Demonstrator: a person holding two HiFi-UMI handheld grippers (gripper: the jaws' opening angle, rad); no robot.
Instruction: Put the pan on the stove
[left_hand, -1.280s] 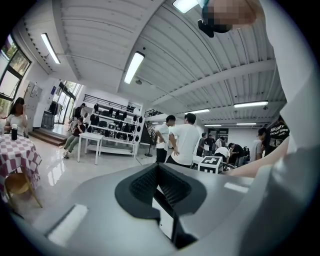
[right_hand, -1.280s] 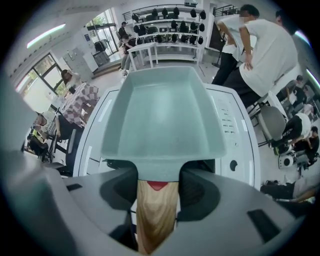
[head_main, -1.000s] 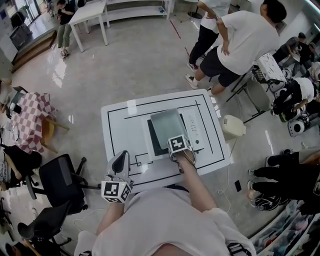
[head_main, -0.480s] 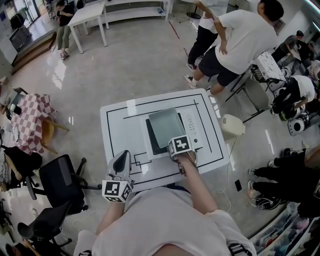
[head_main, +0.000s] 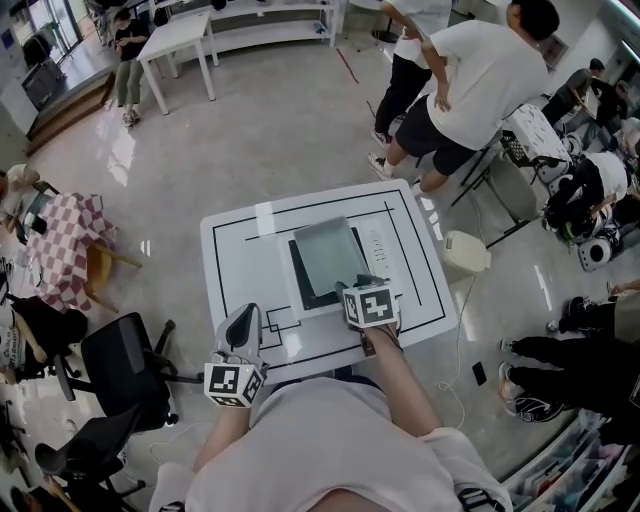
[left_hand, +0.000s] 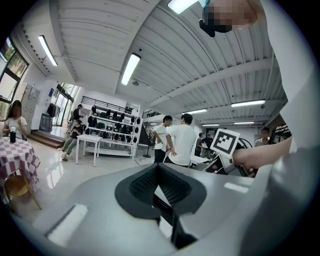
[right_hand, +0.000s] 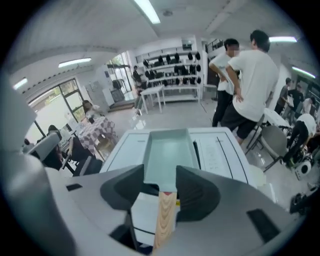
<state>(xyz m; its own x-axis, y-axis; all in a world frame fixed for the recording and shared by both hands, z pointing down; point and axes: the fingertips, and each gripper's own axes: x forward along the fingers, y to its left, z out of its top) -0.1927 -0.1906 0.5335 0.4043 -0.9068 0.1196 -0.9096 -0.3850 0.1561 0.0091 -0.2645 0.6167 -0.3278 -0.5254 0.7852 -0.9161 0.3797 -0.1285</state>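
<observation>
The pan (head_main: 325, 252) is on the stove (head_main: 388, 262). The right gripper (right_hand: 161, 176) fingers (right_hand: 200, 192) are closing around its handle (right_hand: 165, 215); the left gripper (left_hand: 158, 167) fingers are together.

Left tongs (head_main: 240, 326) sit low at the person's left, close to the torso, tips pointing forward and away from the body. Jaws together, nothing between them. Left marker cube (head_main: 233, 382) is at the rear of the tool, facing up. Left forearm (head_main: 222, 436) is bent in tight below it, mostly hidden by the shoulder.

Right tongs (head_main: 362, 284) are further forward than the left, pointing ahead. Jaws are closing, with a wooden pan handle (right_hand: 165, 215) between them and a gap showing on both sides, pads not pressing. Right marker cube (head_main: 370, 304) is tilted up. Right forearm (head_main: 386, 372) is bare and stretched forward from the body.
</observation>
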